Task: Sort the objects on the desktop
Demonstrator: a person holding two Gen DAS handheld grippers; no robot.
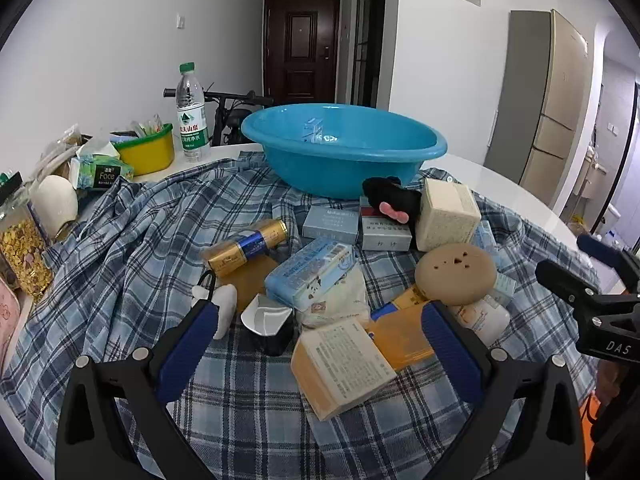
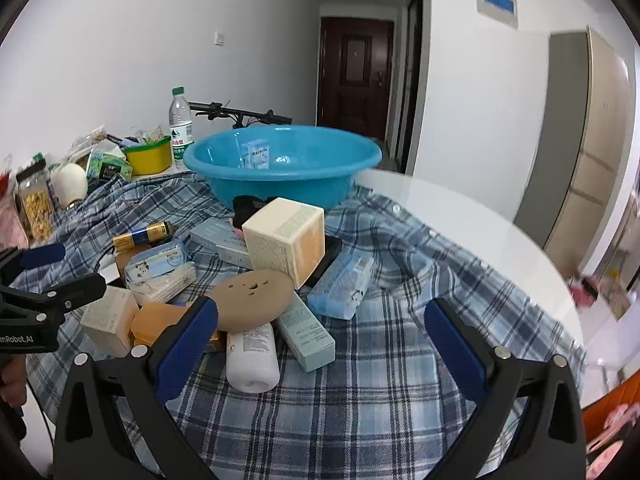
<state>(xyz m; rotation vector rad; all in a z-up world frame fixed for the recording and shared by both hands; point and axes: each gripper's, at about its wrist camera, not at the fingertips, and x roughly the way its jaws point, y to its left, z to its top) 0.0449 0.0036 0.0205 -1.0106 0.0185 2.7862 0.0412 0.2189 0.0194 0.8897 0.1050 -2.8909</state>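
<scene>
A heap of small goods lies on a plaid cloth [image 1: 132, 248] in front of a blue basin [image 1: 344, 176] that holds one small box [image 2: 255, 154]. My left gripper [image 1: 322, 312] is open just above the near side of the heap, with a cream-and-orange box [image 1: 344, 364] and a black-and-white cup [image 1: 266, 322] between its fingers, untouched. My right gripper [image 2: 322, 308] is open too, low over the cloth. A white bottle [image 2: 252, 356], a pale teal carton [image 2: 308, 332] and a round brown sponge [image 2: 252, 296] lie by its left finger. Nothing is held.
A water bottle [image 1: 191, 116], a yellow tub [image 1: 146, 152], a tissue pack [image 1: 102, 172] and a cereal jar [image 1: 22, 256] stand at the left. The white table [image 2: 460, 216] shows bare to the right of the cloth. A fridge [image 1: 552, 100] stands beyond.
</scene>
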